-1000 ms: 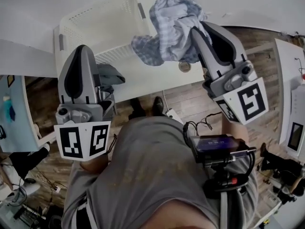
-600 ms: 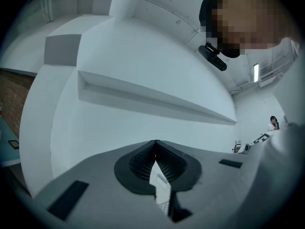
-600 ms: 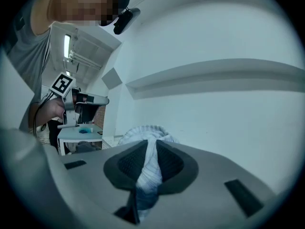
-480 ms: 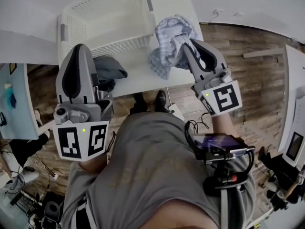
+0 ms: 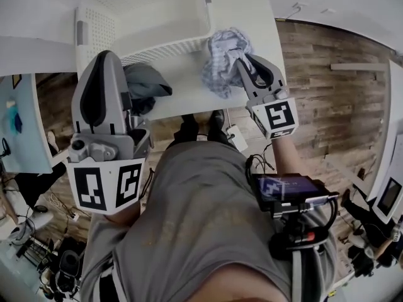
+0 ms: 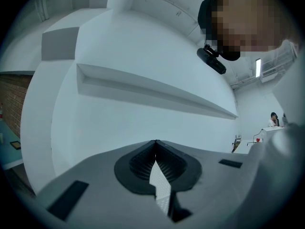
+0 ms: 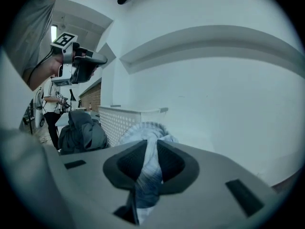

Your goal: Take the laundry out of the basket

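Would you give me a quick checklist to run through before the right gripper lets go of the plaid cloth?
1. Plaid cloth pinched in right gripper: ok, though its jaws have just eased open slightly.
2. Cloth over table, outside laundry basket: ok.
3. Left gripper shut and empty: ok.
4. Grey garment out on table: ok.
5. Basket emptied: cannot tell, far end cropped.
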Available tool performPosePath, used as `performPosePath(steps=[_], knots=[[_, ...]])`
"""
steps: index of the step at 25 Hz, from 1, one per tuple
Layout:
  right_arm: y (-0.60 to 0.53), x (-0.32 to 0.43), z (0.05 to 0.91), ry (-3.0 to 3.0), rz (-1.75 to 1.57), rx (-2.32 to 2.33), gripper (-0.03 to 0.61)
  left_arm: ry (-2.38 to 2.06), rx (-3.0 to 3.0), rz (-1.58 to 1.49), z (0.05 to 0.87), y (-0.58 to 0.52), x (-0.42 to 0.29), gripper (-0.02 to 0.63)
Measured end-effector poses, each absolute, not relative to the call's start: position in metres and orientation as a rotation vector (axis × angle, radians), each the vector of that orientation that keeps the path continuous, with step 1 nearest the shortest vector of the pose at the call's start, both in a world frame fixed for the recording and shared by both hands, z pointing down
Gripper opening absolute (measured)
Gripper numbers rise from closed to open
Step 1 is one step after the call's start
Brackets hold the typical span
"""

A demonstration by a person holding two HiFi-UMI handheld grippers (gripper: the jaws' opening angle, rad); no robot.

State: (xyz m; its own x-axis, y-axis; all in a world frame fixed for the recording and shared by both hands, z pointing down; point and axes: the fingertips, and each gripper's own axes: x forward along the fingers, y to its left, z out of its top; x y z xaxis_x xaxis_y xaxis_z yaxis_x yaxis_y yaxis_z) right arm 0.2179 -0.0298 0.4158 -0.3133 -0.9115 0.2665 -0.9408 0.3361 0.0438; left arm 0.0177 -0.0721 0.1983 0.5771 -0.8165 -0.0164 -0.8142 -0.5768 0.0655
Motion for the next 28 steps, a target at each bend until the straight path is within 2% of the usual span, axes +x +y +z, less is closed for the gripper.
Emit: performPosePath(steps=[7, 10, 13, 24, 27, 28], knots=[[-0.039, 0.223, 0.455, -2.319, 0.297, 1.651, 0.102, -1.397, 2.720, -0.022, 0.213, -0.072, 0.022, 0.009], [-0.040, 0.224, 0.456, -2.303, 0.322, 1.627, 0.133, -1.392, 2.719, -0.025, 0.212, -0.069, 0.021, 0.009], [-0.041, 0.224, 0.442, -2.306, 0.311, 1.630, 0.133, -1.402, 2.721, -0.045, 0.209, -0.069, 0.016, 0.009], [-0.041, 0.179, 0.300, -2.528, 0.069, 1.715, 0.114, -1.421, 2.746, -0.177, 0.190, -0.062, -0.003, 0.009], [-0.040, 0.161, 0.257, -2.599, -0.031, 1.730, 0.085, -1.436, 2.746, -0.213, 0.186, -0.061, -0.008, 0.009], [-0.040, 0.155, 0.244, -2.623, -0.059, 1.738, 0.051, -1.442, 2.744, -0.226, 0.185, -0.060, -0.010, 0.009]])
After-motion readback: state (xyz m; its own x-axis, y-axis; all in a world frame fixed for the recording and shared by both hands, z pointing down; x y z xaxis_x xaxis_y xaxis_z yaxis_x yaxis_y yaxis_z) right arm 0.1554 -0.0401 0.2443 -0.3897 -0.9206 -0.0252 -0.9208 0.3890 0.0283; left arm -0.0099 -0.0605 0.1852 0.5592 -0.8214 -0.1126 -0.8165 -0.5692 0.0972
